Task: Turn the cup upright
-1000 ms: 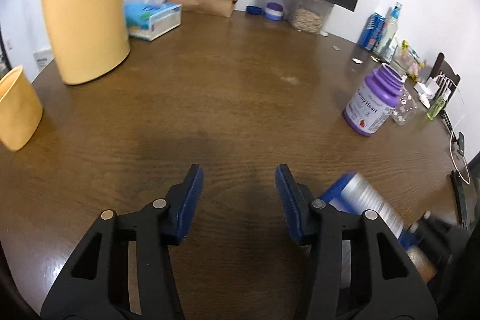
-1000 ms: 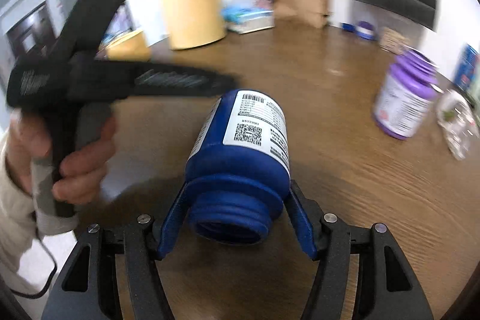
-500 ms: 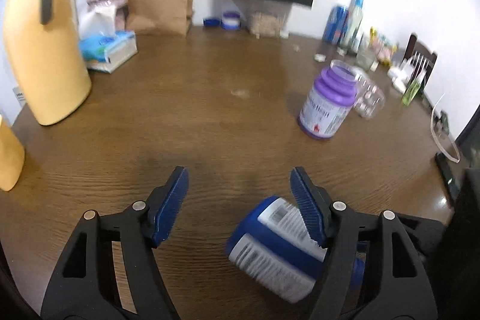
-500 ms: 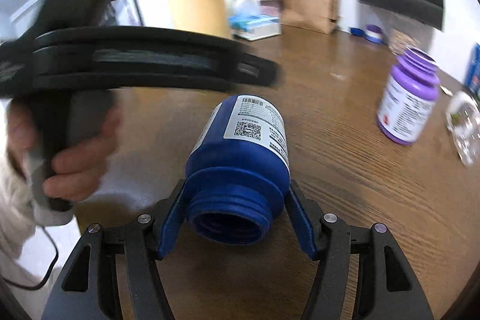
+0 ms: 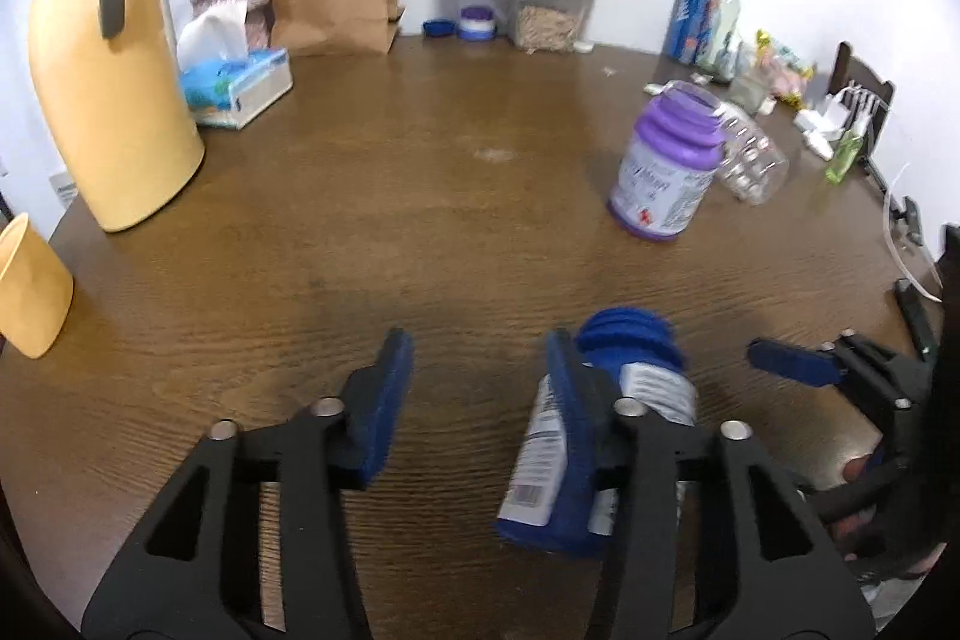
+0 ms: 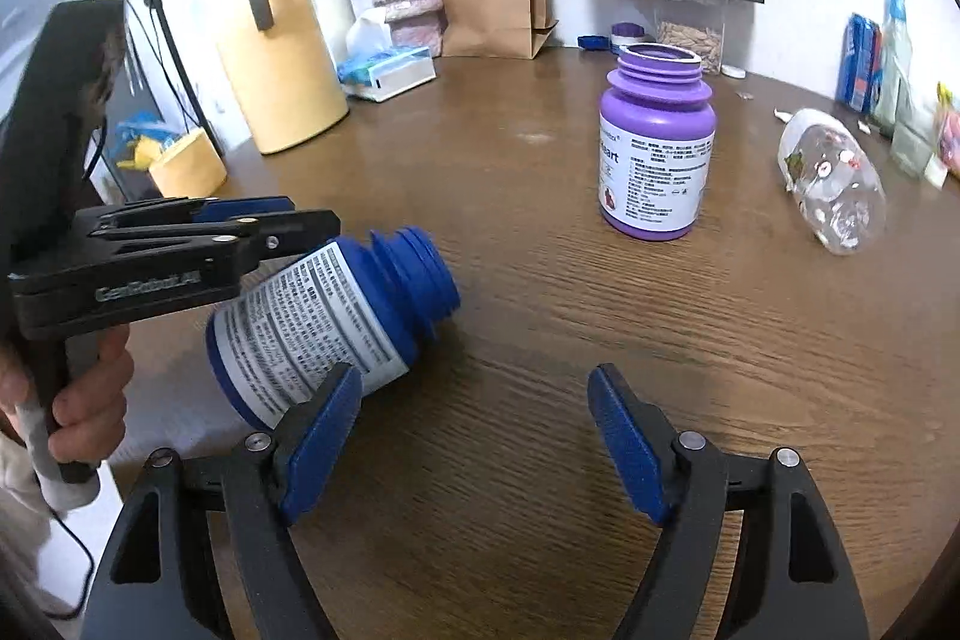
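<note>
Bottle of blue plastic with a white label, the cup named in the task, lies tilted on a brown wooden table at the near left of the right wrist view, its open threaded mouth pointing right and slightly up. Neither claw has hold of it. The right gripper is released, jaws spread wide over bare wood, with its left pad just beside the cup's base; whether the pad touches it cannot be told. The left gripper is also released, its jaws wide apart, and in its own view the cup sits behind and to the right of its right finger, outside the gap. A hand grips the left tool's handle at the far left edge. Farther off stand a purple bottle, upright and open, a clear bottle on its side, and a yellow jug. The step in hand looks like the regrasp: the cup is not yet upright. The next move likely calls for one gripper to centre its jaws around the cup's body, close firmly, then rotate until the mouth faces straight up and the base sits flat.
</note>
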